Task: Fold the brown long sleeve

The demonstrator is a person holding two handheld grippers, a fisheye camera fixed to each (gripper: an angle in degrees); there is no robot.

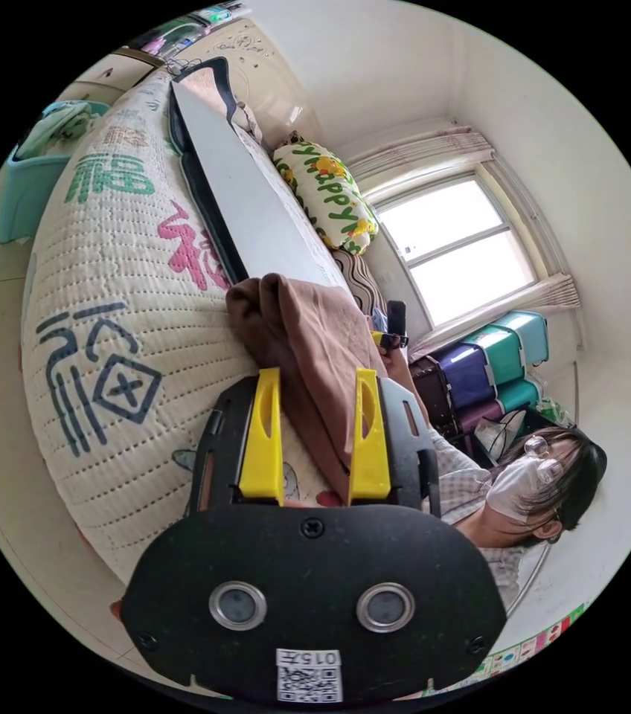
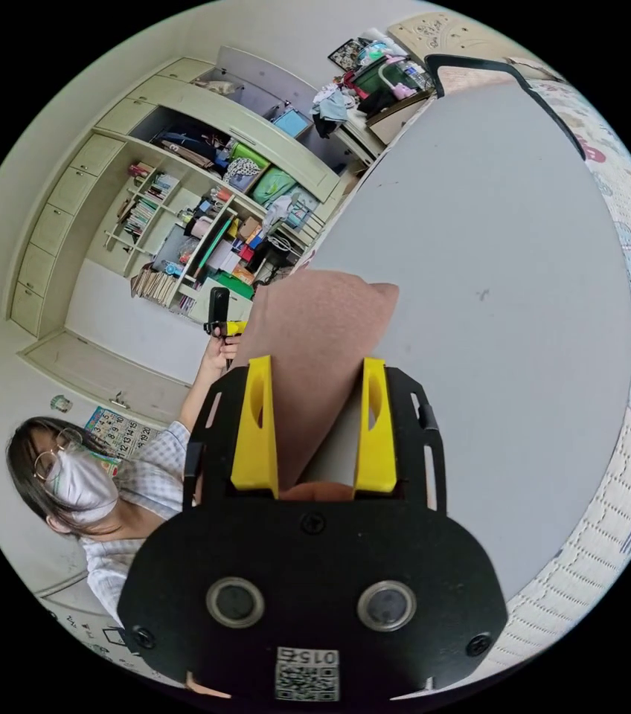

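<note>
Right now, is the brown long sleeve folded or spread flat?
Neither: the brown long sleeve is bunched and lifted, passing between the left hand-held gripper jaws and the right hand-held gripper jaws above the grey board.

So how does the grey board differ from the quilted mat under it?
The grey board is plain, smooth and flat with a dark edge. The quilted mat is cream, stitched all over and printed with coloured characters. The board lies on top and is smaller, so the mat shows past its edges. The brown long sleeve hangs over both.
</note>
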